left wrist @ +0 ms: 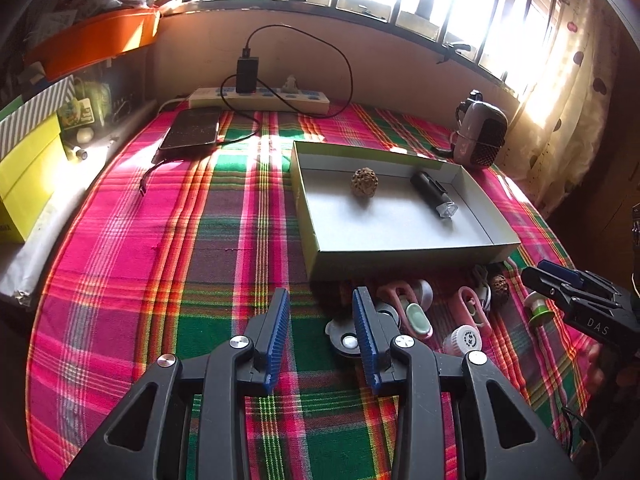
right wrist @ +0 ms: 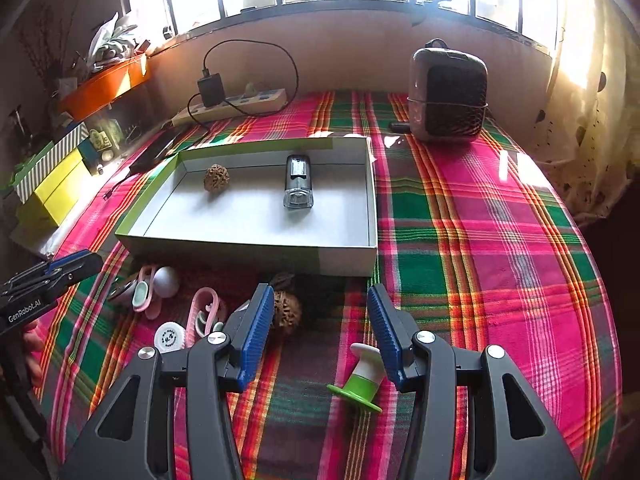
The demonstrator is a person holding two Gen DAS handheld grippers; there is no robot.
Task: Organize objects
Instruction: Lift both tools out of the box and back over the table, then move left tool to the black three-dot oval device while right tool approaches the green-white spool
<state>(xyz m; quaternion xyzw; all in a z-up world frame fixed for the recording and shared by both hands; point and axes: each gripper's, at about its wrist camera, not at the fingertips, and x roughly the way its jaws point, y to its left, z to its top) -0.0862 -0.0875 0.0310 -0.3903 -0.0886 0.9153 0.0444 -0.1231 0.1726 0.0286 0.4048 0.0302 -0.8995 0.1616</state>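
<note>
The small green-and-white plastic spool (right wrist: 357, 380) is lying on its side on the plaid-clothed surface (right wrist: 480, 248), just inside the spread right hand-held gripper (right wrist: 320, 332). It is looking light, rigid and apt to roll; its narrow white waist is offering the best hold. The shallow grey cardboard tray (right wrist: 256, 248) is waiting beyond, holding a wrinkled brown nut (right wrist: 216, 177) and a black flashlight (right wrist: 298, 180). The left hand-held gripper (left wrist: 320, 332) is hovering spread nearby.

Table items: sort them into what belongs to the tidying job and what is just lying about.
Job: box, walnut and torch inside it; loose walnut, green spool, pink clips, white cap.

Lying about: phone, power strip, heater.
</note>
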